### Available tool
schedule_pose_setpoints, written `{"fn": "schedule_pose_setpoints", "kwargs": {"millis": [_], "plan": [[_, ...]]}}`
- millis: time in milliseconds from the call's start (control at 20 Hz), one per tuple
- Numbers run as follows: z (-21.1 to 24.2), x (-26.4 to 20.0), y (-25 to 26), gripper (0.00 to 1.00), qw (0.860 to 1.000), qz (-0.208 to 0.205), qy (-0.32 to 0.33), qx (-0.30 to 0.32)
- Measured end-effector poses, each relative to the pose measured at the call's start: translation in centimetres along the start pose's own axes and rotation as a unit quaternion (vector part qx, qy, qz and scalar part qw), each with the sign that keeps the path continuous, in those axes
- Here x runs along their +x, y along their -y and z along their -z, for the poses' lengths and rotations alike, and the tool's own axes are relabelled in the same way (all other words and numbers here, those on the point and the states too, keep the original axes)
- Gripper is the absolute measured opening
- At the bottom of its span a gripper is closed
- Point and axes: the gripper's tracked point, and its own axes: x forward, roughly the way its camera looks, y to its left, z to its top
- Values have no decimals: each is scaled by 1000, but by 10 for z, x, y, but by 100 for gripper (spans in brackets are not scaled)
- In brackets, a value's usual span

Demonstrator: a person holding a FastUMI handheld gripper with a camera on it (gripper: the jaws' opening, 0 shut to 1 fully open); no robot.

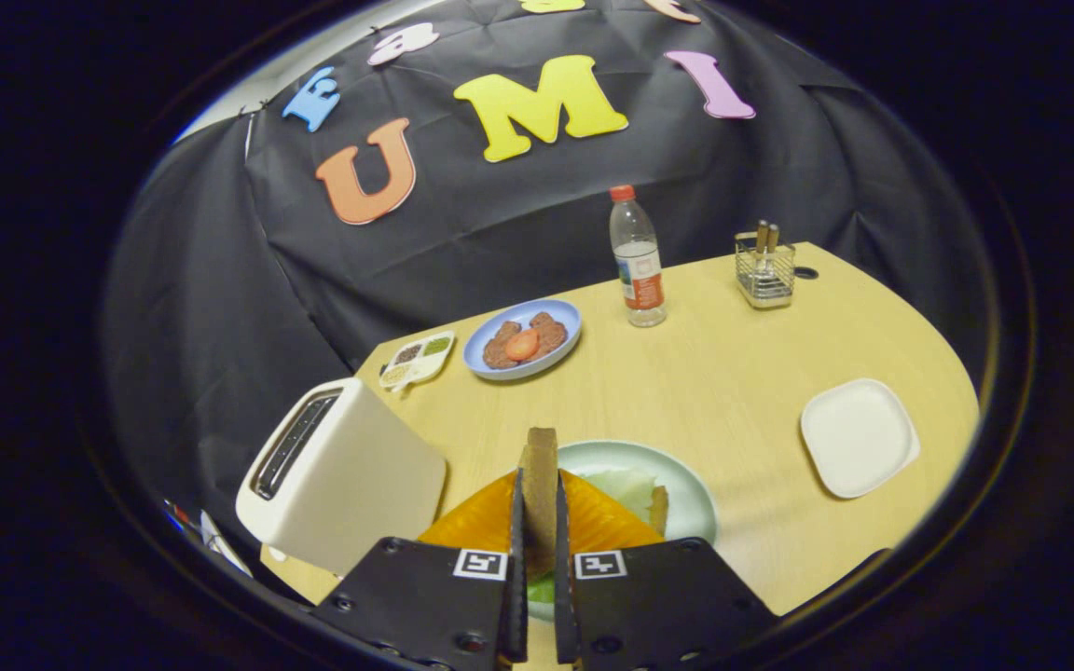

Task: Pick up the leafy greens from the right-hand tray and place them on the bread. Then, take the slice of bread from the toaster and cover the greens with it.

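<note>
We look across the table (714,373), whose far edge meets the booth wall, and take things from biggest down. The toaster (351,475) stands near the table's near left corner, its slot turned up and, as far as we can see, empty. Just right of it, at the near edge, sits the pale green plate (686,485) that holds the leafy greens (626,486) laid over the bottom bread (658,508), of which only a brown edge shows. The white tray (859,436) lies toward the right edge with nothing on it. Toward the far left corner we see a blue plate (523,337) of food and a small seasoning dish (418,359); along the far edge stand a water bottle (638,259) and a wire holder (764,270). Our tool (537,503) is pinching the bread slice (542,485) upright, on edge, between both fingers, directly above the pale green plate. We judge the greens step done and the covering step in hand: next we would need to tip the slice flat, lower it squarely over the greens, and then let go.
</note>
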Motion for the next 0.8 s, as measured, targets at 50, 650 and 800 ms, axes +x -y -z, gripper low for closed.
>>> {"fn": "schedule_pose_setpoints", "kwargs": {"millis": [50,650,800], "plan": [[2,0,6,12,1000,3,-1,-10],[32,24,71,46,991,57,-21,-121],[34,17,74,76,987,51,-23,-148]]}}
